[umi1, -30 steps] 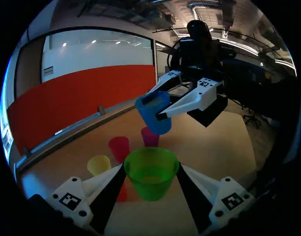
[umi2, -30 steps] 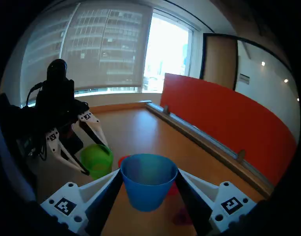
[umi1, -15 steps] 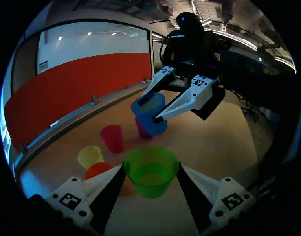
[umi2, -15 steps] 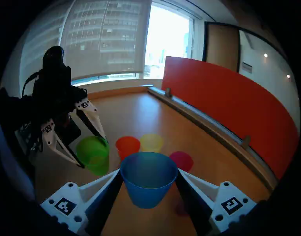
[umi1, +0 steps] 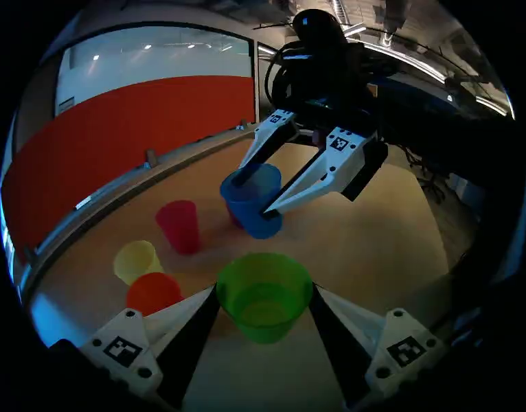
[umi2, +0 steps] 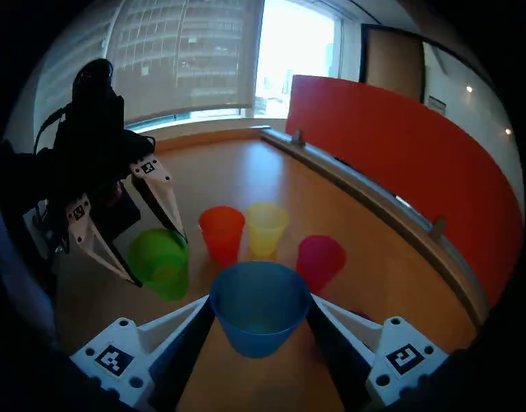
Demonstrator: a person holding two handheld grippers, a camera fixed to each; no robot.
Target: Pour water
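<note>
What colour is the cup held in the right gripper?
The cup is blue, seen best in the right gripper view.

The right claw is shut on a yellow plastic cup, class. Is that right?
No. The right claw is shut on a blue plastic cup, not a yellow one; the right gripper view shows it. The yellow plastic cup stands on the wooden table.

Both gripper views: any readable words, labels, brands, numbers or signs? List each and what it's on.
No readable text.
On the left claw and right claw: square coded tags, black-and-white patterns, no letters.
Small wall plate above the red panel: too small to read.
The green cup and blue cup: no print visible.
</note>
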